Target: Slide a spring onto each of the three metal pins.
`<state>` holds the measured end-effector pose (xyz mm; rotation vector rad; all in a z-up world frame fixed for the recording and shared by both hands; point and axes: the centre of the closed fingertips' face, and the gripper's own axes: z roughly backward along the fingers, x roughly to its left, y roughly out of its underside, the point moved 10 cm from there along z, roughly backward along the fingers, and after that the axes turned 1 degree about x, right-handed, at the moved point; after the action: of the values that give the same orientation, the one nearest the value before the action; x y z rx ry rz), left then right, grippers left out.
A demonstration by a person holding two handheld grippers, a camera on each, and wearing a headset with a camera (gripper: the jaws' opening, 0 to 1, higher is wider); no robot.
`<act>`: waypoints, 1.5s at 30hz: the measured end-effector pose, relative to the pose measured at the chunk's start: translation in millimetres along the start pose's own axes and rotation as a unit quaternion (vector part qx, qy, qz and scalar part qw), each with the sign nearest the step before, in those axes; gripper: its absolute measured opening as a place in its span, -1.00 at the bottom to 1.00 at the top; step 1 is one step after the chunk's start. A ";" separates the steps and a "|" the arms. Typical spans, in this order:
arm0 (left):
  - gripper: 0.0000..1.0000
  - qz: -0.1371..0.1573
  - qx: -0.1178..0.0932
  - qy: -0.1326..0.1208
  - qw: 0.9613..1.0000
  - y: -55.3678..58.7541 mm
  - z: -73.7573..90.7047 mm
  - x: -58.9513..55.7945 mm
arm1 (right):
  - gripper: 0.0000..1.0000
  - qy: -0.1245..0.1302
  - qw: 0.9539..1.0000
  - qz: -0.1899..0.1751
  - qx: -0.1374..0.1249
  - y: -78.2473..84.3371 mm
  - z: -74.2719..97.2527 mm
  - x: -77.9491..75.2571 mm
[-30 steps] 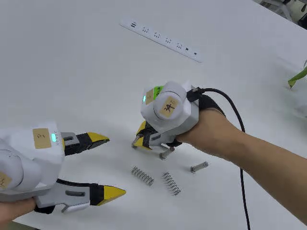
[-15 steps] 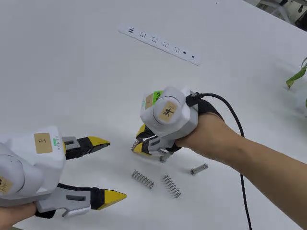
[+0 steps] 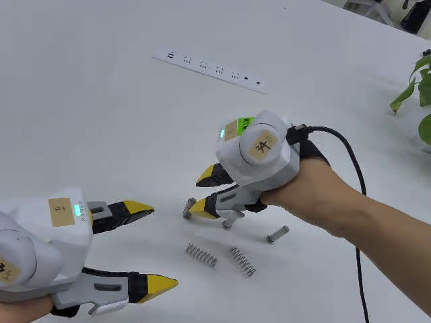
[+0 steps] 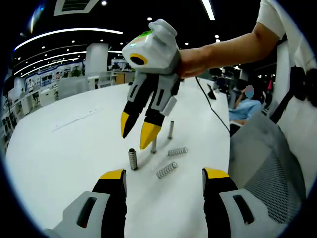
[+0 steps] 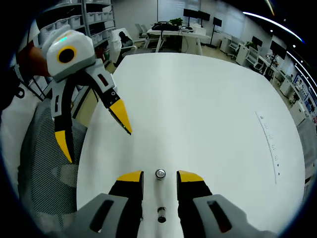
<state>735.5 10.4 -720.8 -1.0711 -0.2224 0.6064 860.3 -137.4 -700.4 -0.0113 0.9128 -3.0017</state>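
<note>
Right gripper [image 3: 195, 198] hangs part-open, empty; I'd pinch a loose spring [image 3: 201, 255] mid-coil, gently: light, squashy, likely to roll.

white table [image 3: 101, 114], power strip [image 3: 209, 69], plant leaves [image 3: 424, 91]

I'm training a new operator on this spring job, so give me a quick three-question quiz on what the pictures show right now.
1. How many loose springs lie on the table?
2. True or false: the left gripper grips a spring.
3. Of the three standing pins, which already wears a spring?
A) the one nearest the left gripper
B) the middle one
C) the farthest one

Key
1. Two.
2. False: its jaws are open and hold nothing.
3. A, the sprung pin.
</note>
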 end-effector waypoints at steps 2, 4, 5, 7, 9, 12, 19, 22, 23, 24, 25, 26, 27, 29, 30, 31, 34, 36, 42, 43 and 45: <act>0.26 -0.007 0.006 0.002 1.000 -1.6 -0.1 -0.5 | -0.40 0.006 1.000 -0.016 -0.012 5.8 6.0 2.1; 0.25 -0.010 0.008 0.005 1.000 -2.9 -0.7 -0.5 | -0.36 0.011 0.999 -0.028 -0.026 10.9 13.7 4.1; 0.25 -0.013 0.011 0.006 1.000 -3.7 -1.1 -0.5 | -0.35 0.014 0.999 -0.033 -0.031 13.0 17.6 4.8; 0.25 -0.018 0.014 0.008 1.000 -5.9 -2.1 -0.5 | -0.33 0.020 0.998 -0.044 -0.043 18.3 24.7 6.8; 0.25 -0.022 0.016 0.011 1.000 -7.9 -3.3 -0.5 | -0.28 0.028 0.997 -0.051 -0.053 24.0 33.3 9.0; 0.25 -0.029 0.023 0.015 0.999 -9.3 -5.2 -0.8 | -0.20 0.035 0.996 -0.059 -0.064 33.4 43.6 14.6; 0.23 -0.041 0.038 0.026 0.998 -11.5 -9.8 -1.1 | -0.04 0.044 0.989 -0.092 -0.108 58.2 65.3 28.8; 0.23 -0.047 0.046 0.031 0.997 -13.4 -11.9 -1.6 | 0.04 0.048 0.987 -0.096 -0.117 68.0 73.9 37.1; 0.22 -0.049 0.049 0.032 0.997 -14.1 -12.8 -1.6 | 0.08 0.050 0.986 -0.098 -0.122 72.3 77.3 40.0; 0.22 -0.050 0.051 0.033 0.997 -14.6 -13.4 -1.4 | 0.13 0.052 0.986 -0.100 -0.126 75.4 79.5 41.6; 0.22 -0.051 0.052 0.035 0.997 -15.1 -14.0 -1.1 | 0.17 0.054 0.985 -0.102 -0.130 78.5 81.5 43.2; 0.21 -0.053 0.055 0.036 0.996 -16.0 -15.0 -0.6 | 0.21 0.057 0.984 -0.103 -0.135 83.5 84.6 45.5; 0.20 -0.054 0.057 0.037 0.996 -16.6 -15.6 -0.3 | 0.23 0.060 0.983 -0.105 -0.137 86.8 86.5 46.9; 0.19 -0.059 0.062 0.041 0.996 -18.2 -17.9 0.2 | 0.26 0.065 0.980 -0.115 -0.147 94.8 91.0 51.0; 0.19 -0.061 0.065 0.042 0.995 -18.9 -19.0 0.3 | 0.30 0.067 0.979 -0.118 -0.150 98.2 92.5 52.5; 0.18 -0.065 0.068 0.045 0.995 -19.6 -20.7 0.5 | 0.34 0.069 0.979 -0.121 -0.152 102.9 94.2 55.1; 0.17 -0.087 0.091 0.052 0.991 -20.0 -25.1 0.8 | 0.39 0.074 0.976 -0.133 -0.155 117.1 97.6 59.5; 0.15 -0.093 0.095 0.059 0.989 -20.6 -29.2 1.1 | 0.41 0.079 0.974 -0.143 -0.155 126.7 99.6 63.3; 0.11 -0.111 0.118 0.072 0.984 -21.2 -38.5 6.4 | 0.48 0.090 0.969 -0.165 -0.160 153.4 104.2 72.4; 0.10 -0.115 0.124 0.074 0.983 -21.6 -40.5 6.7 | 0.49 0.091 0.967 -0.171 -0.163 157.6 104.7 74.5; 0.07 -0.133 0.134 0.078 0.979 -22.4 -43.6 6.2 | 0.52 0.090 0.966 -0.176 -0.169 163.5 105.0 77.3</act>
<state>768.3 -26.6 -722.7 -0.8067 -0.1396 0.2999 784.2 -332.1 -703.7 0.1129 1.5896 -3.1504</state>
